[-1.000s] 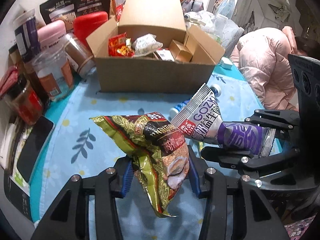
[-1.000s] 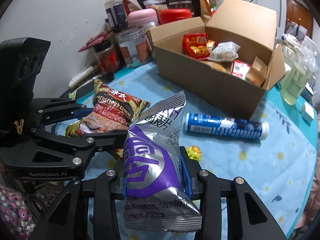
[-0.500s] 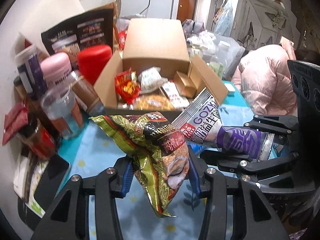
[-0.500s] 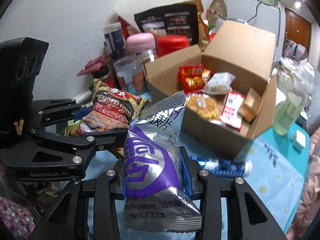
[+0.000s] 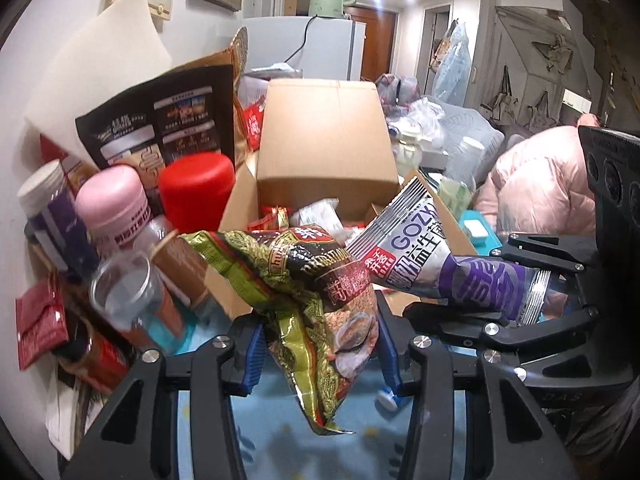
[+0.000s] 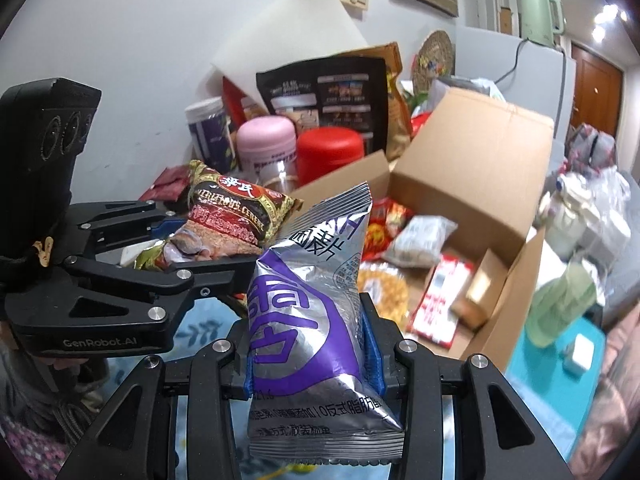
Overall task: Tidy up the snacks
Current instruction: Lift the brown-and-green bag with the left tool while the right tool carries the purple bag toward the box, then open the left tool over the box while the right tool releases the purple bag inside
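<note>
Two grippers [image 5: 320,350] [image 6: 310,346], each clamping a packet [image 5: 320,304] [image 6: 308,320].

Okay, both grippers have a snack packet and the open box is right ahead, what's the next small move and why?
Probably carry both a little further forward, over the open cardboard box, before letting go. The left gripper is shut on the green cereal packet and the right gripper on the silver-purple packet. In both views the packets hang near the box's front edge, not clearly above the snacks inside.
</note>
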`<state>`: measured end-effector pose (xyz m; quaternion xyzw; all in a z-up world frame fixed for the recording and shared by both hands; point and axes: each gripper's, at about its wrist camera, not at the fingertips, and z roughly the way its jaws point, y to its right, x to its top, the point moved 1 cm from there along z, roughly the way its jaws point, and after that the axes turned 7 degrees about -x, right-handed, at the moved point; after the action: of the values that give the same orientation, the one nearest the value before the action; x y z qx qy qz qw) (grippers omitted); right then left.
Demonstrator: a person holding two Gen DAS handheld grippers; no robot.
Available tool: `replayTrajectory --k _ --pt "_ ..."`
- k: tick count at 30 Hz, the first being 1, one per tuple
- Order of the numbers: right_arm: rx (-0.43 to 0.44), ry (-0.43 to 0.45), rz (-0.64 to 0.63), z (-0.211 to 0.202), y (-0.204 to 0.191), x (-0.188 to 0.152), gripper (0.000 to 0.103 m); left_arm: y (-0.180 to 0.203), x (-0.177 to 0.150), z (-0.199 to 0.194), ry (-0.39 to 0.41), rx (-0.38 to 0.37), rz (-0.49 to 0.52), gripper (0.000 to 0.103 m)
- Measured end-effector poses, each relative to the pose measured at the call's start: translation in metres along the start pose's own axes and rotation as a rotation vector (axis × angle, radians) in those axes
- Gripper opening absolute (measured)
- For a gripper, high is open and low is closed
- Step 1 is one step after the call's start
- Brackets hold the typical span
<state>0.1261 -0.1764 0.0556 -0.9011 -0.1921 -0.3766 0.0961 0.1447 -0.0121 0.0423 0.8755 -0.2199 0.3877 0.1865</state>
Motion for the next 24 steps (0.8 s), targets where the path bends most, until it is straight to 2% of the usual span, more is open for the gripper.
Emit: replayTrajectory --k 10,16,21,24 --pt "-0.015 0.039 0.000 0.021 0.035 0.037 0.040 -0.015 0.047 0.032 0.048 -0.020 -0.018 0.046" --pt "-0.028 0.056 0.022 0.037 0.060 0.053 0.040 -0.016 0.075 0.058 0.070 -0.002 0.000 0.046" --pt "-0.042 0.077 0.037 0.053 0.076 0.060 0.040 -0.022 0.087 0.080 0.071 -0.007 -0.005 0.046" --pt "-0.054 0.056 0.052 0.070 0.083 0.062 0.040 -0.027 0.092 0.092 0.073 0.009 -0.011 0.046"
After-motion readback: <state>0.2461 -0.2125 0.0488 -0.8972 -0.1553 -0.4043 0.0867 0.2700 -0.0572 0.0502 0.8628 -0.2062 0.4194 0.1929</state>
